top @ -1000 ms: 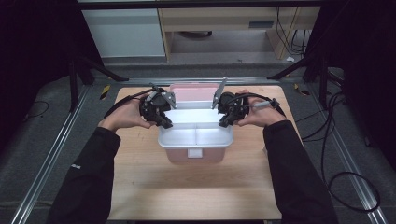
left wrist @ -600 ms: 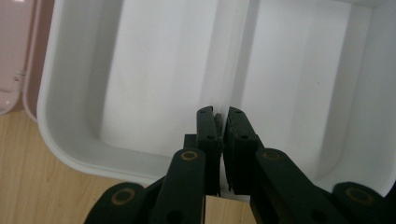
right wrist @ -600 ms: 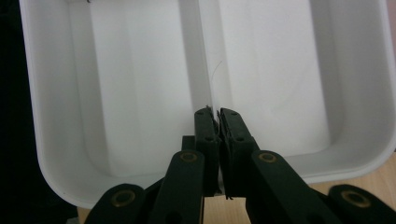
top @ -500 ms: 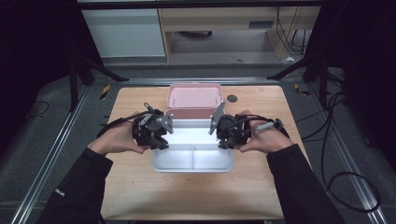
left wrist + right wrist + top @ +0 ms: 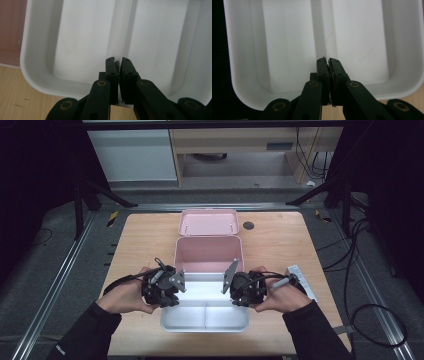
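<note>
A white two-compartment tray (image 5: 205, 318) is held between both grippers near the table's front edge. My left gripper (image 5: 171, 289) is shut on the tray's left rim, and my right gripper (image 5: 234, 289) is shut on its right rim. In the left gripper view the gripper (image 5: 118, 62) pinches the tray's wall, with the white tray (image 5: 82, 37) spread beyond it. The right gripper view has the gripper (image 5: 327, 61) clamped on the wall of the tray (image 5: 287, 37) at the divider. Behind the tray sits an open pink box (image 5: 209, 253), with its pink lid (image 5: 209, 222) farther back.
A small black disc (image 5: 248, 225) lies on the wooden table (image 5: 140, 245) to the right of the lid. A white flat object (image 5: 301, 276) rests near the table's right edge. Metal rails run along both sides of the table.
Both grippers have carried the white tray toward the table's near edge, off the pink box, whose pink inside now shows.
</note>
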`<state>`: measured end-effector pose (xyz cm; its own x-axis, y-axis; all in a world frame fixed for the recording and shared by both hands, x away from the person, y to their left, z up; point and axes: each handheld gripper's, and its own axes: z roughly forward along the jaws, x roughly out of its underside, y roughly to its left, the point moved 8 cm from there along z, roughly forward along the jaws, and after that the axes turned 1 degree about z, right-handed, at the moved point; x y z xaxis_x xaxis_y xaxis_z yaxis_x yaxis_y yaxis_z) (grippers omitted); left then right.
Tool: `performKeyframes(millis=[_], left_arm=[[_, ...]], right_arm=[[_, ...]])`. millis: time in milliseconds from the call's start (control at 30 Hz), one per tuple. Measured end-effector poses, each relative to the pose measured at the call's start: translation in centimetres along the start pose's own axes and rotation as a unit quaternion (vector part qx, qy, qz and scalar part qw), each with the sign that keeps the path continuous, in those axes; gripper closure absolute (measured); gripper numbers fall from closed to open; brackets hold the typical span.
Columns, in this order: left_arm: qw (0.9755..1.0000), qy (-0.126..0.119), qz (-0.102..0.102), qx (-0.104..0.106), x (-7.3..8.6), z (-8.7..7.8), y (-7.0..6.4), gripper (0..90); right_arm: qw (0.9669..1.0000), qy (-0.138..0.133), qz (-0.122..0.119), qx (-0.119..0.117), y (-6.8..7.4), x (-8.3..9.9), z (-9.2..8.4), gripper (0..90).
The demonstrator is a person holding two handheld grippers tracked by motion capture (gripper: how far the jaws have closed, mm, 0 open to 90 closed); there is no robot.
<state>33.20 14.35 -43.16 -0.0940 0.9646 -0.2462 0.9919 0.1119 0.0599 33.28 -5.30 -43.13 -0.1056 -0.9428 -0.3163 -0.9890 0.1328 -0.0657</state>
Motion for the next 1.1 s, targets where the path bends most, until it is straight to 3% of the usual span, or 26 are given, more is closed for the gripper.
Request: performKeyframes(millis=[267, 400, 700, 833, 967, 1100], left_arm=[[0.9998, 0.002, -0.007, 0.019, 1.1, 2.8, -1.7, 85.4], [0.9996, -0.006, -0.013, 0.024, 1.3, 4.3, -1.8, 85.2], [0.9987, -0.012, -0.034, 0.036, 1.8, 8.9, -0.6, 84.4], [0.9983, -0.005, -0.041, 0.041, 2.1, 10.6, -0.2, 84.1], [0.9986, 0.012, -0.041, 0.03, 2.3, 11.5, 0.0, 84.1], [0.9984, 0.017, -0.044, 0.032, 2.4, 12.1, 0.0, 83.8]], right_arm=[[0.9998, -0.005, 0.003, -0.02, 1.8, 1.0, 3.2, 87.9], [0.9995, -0.004, 0.01, -0.029, 2.3, 1.7, 4.4, 87.8], [0.9992, 0.0, 0.032, -0.024, 1.0, 3.2, 8.3, 86.3], [0.9987, 0.005, 0.043, -0.026, 0.6, 3.7, 9.8, 85.7], [0.9987, 0.004, 0.048, -0.019, 0.1, 3.7, 10.8, 84.9], [0.9986, 0.007, 0.049, -0.016, 0.1, 3.8, 11.4, 84.3]])
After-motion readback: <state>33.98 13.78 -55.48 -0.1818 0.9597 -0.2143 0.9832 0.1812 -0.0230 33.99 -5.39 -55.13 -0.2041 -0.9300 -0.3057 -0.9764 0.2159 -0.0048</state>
